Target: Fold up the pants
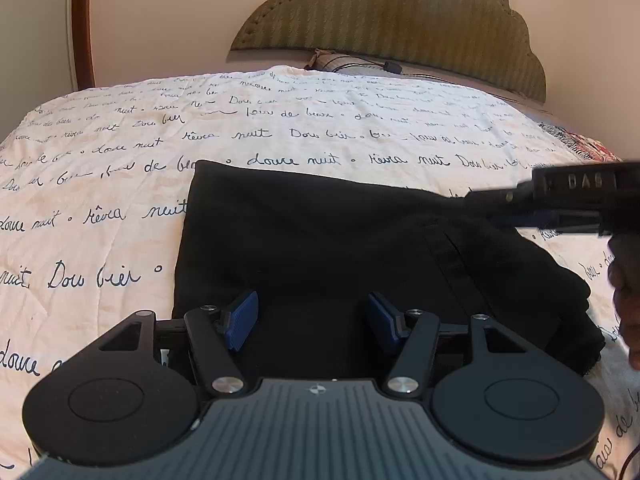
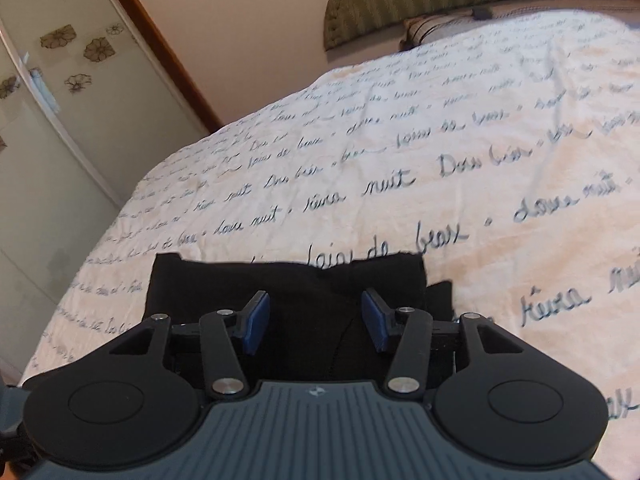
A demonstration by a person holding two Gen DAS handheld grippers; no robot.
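- Black soft-fabric pants lie in a compact, already doubled-over rectangle on the cream quilted bedspread with dark handwritten script — they sit straight ahead of and under both sets of fingertips
- Left gripper: blue ribbed pads stand wide apart, nothing between them, black cloth below and beyond the tips; whether the tips touch the cloth I cannot tell
- Right gripper: blue pads also spread, empty, above the pants; far edge of the cloth just past the tips, a loose flap pokes out to the right of the right-hand finger
- In the left wrist view the right gripper shows as a blurred dark body to the right of the fingers, over the pants' right side, near the bunched waistband end
- Judged stage: late in the fold, both tools free, likely lining up for a last fold or a smoothing pass
- Risks:
  - pinching only the top layer — thin stacked fabric, layers would peel apart and undo the fold
  - pads catching the bedspread together with the pants, dragging the quilt
  - the bunched right end and stray flap could leave a lopsided bundle if not tucked
  - uneven lift between the two grippers would skew the edges
- Olive padded headboard far ahead of the fingers, not involved
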